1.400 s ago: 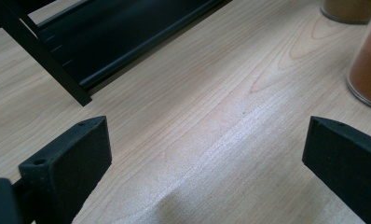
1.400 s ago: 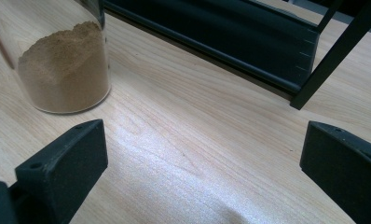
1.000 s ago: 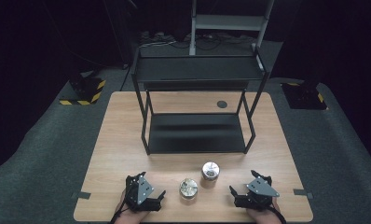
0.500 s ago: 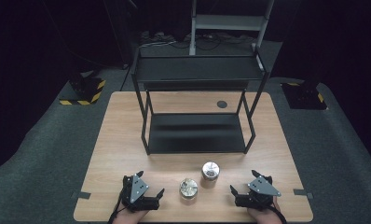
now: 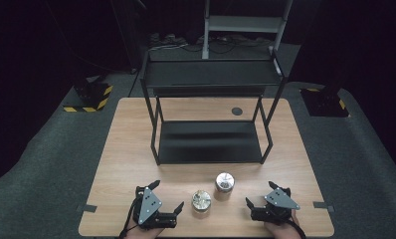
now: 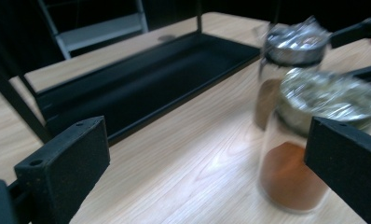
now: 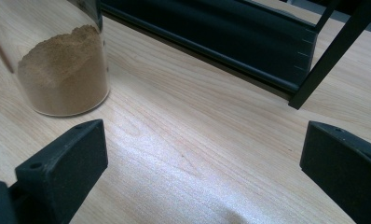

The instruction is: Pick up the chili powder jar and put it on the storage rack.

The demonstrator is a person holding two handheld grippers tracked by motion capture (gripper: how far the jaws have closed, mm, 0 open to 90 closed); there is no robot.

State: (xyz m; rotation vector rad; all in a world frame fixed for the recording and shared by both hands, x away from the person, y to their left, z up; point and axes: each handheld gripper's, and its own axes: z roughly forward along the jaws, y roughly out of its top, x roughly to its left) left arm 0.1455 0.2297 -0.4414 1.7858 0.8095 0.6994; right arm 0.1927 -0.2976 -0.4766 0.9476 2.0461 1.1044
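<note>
Jars first: from the high view you have two small glass jars standing upright on the wooden table (image 5: 131, 149), between your two grippers and near the front edge. The nearer jar (image 5: 202, 200) sits just right of your left gripper (image 5: 167, 195); the farther jar (image 5: 224, 182) stands a little behind it and to its right, nearer the black shelf rack (image 5: 211, 142). Your left gripper's jaws are spread wide with nothing between them, and its right jaw tip comes close to the nearer jar without clearly touching it. Your right gripper (image 5: 266, 195) lies well apart from both jars, jaws also spread and empty. Your hands are cut off by the bottom edge of the frame.

From the left gripper view, your jaws stand wide apart. The nearer jar (image 6: 295, 172), holding reddish-brown powder under a shiny lid, is partly hidden by the right-hand jaw, and you cannot tell whether they touch. The farther jar (image 6: 272, 93) stands behind it; both are blurred. Your other gripper's jaw tips poke in at the top right, cut off.

From the right gripper view, your jaws are wide again over bare wood. One jar (image 7: 62, 70) of tan powder stands at the upper left, its top cut off, well clear of the jaws. The rack's lower shelf (image 7: 221, 37) crosses the far side.
</note>
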